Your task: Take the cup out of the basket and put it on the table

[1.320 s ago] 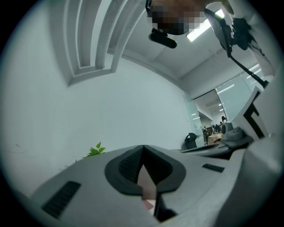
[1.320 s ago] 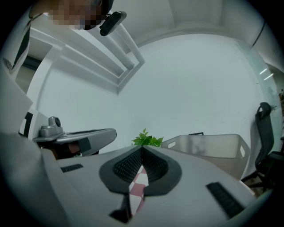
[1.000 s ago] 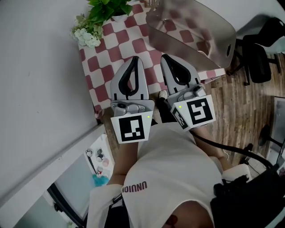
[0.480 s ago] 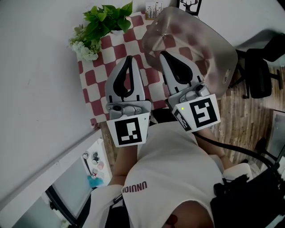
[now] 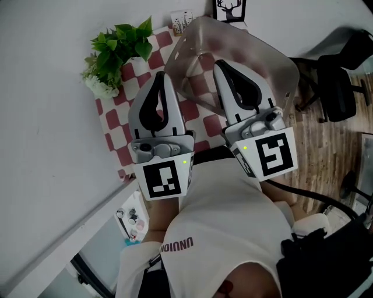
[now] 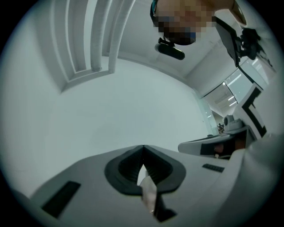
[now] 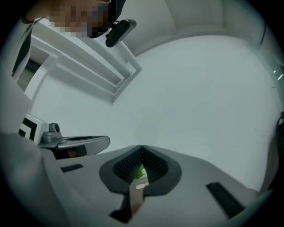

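Observation:
In the head view a translucent grey basket (image 5: pixel 265 67) stands on the red-and-white checked table (image 5: pixel 119 125), toward its right side. No cup shows through its wall. My left gripper (image 5: pixel 160 74) is shut and empty, held over the table left of the basket. My right gripper (image 5: pixel 220 63) is shut too, and its tip lies in front of the basket's near wall. In the left gripper view the jaws of the left gripper (image 6: pixel 143 146) meet against a bare white wall. The right gripper (image 7: pixel 142 146) shows the same in its own view.
A green potted plant (image 5: pixel 116 49) with white flowers stands at the table's far left. A small card holder (image 5: pixel 182 20) and a framed deer picture (image 5: pixel 230 9) stand at the back edge. A black office chair (image 5: pixel 338 81) is on the wooden floor to the right. A white wall runs along the left.
Both grippers have gone forward and up over the table, staying shut. The right one now overlaps the basket. Table and basket sit lower and further left in view.

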The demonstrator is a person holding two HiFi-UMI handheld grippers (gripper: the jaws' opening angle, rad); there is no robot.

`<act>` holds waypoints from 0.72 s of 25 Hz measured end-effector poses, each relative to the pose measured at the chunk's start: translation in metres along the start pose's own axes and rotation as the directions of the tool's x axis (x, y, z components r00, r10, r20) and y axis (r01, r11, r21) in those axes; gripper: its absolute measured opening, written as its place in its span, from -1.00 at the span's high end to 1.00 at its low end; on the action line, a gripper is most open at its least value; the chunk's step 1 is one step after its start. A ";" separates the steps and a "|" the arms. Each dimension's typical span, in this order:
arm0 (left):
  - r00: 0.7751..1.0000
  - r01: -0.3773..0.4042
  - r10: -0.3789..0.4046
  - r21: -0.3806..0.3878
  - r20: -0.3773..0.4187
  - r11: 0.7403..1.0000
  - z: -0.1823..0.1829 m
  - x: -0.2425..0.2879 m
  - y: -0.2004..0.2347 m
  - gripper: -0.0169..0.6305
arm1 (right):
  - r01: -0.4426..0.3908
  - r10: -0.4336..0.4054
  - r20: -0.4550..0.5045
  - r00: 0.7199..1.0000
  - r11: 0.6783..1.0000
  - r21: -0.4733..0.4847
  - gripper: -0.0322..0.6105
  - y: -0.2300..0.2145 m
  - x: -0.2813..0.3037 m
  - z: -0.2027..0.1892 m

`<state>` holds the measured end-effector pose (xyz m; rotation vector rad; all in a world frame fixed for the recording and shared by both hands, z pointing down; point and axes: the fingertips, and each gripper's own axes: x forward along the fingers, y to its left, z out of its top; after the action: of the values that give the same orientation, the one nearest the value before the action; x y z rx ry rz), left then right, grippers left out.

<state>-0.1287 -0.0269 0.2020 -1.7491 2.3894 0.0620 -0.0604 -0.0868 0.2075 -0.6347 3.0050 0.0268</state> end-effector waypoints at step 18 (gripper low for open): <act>0.948 0.318 -0.318 0.015 -0.003 0.948 0.009 0.043 -0.049 0.91 | 0.412 -0.415 -0.028 0.909 0.908 -0.081 0.84 -0.075 -0.061 0.001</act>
<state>-0.0931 -0.0808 0.1891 -2.1012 2.0696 -0.0006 0.0258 -0.1308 0.2109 -1.2834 2.8510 0.1003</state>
